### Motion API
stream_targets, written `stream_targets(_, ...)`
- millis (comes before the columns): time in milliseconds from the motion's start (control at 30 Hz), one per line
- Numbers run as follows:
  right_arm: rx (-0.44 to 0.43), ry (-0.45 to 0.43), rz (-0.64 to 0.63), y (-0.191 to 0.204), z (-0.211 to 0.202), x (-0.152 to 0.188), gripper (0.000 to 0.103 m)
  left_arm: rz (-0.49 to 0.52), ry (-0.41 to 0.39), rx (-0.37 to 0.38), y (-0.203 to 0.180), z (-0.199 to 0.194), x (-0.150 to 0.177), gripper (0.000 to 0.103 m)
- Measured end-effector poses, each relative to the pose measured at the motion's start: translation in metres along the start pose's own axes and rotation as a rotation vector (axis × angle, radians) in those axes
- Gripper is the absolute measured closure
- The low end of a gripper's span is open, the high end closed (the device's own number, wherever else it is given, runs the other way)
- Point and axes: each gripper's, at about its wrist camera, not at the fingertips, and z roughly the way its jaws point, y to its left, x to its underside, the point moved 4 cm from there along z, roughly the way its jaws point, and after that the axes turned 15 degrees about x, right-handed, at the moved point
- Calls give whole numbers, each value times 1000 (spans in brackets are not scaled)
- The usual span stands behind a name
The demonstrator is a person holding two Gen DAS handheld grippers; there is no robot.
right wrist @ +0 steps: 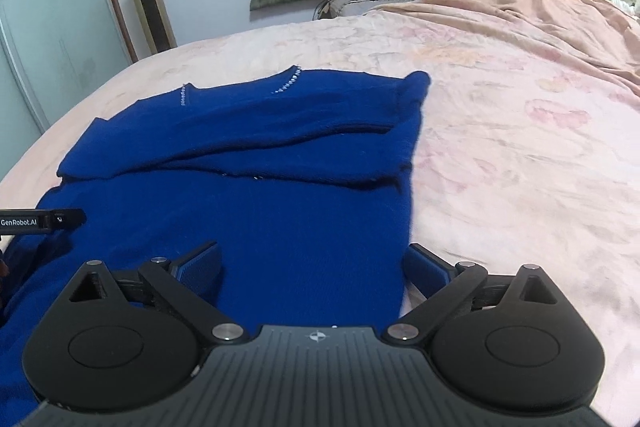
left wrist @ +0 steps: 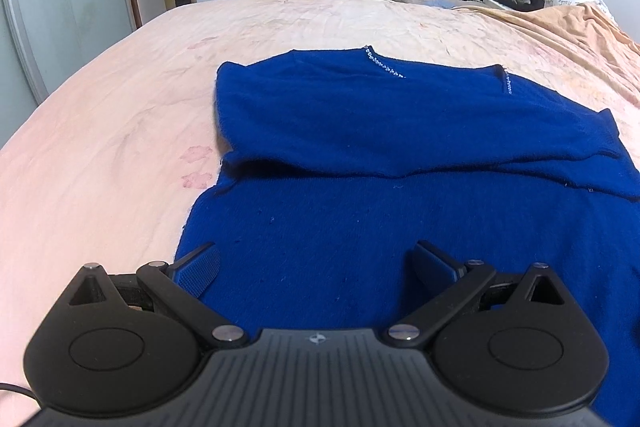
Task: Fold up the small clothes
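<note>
Royal-blue knitted sweater (left wrist: 400,227) lies flat on peach bedsheet (left wrist: 100,147), sleeves folded across. Left gripper (left wrist: 316,267) and right gripper (right wrist: 314,267) jaws wide, empty. Soft, light, limp; pinch near hem corners.

I see my left gripper (left wrist: 316,269) with jaws spread wide above the near part of the blue sweater (left wrist: 400,227), which lies on the peach bedsheet (left wrist: 120,107), sleeves folded across.
</note>
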Motion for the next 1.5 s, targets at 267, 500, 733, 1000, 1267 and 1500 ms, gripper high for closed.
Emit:
stream_targets(267, 17, 3, 23, -11, -4, 9, 4, 15, 5, -5, -1, -3, 2, 0)
stream_targets(500, 25, 1, -7, -3, -6, 12, 3, 18, 38, 5, 1, -9, 4, 0)
stream_targets(733, 18, 0, -28, -2, -7, 18, 1, 23, 53, 29, 30, -39, 11, 0)
stream_targets(1000, 15, 7, -27, -5, -12, 20, 7, -30, 39, 30, 75, -60, 27, 0)
stream_targets(1267, -19, 26, -25, -15, -28, 24, 53, -48, 74, 156, 67, -62, 29, 32)
stream_targets(1500, -18, -7, 3, -15, -32, 23, 96, -74, 67, 180, 53, -55, 18, 96)
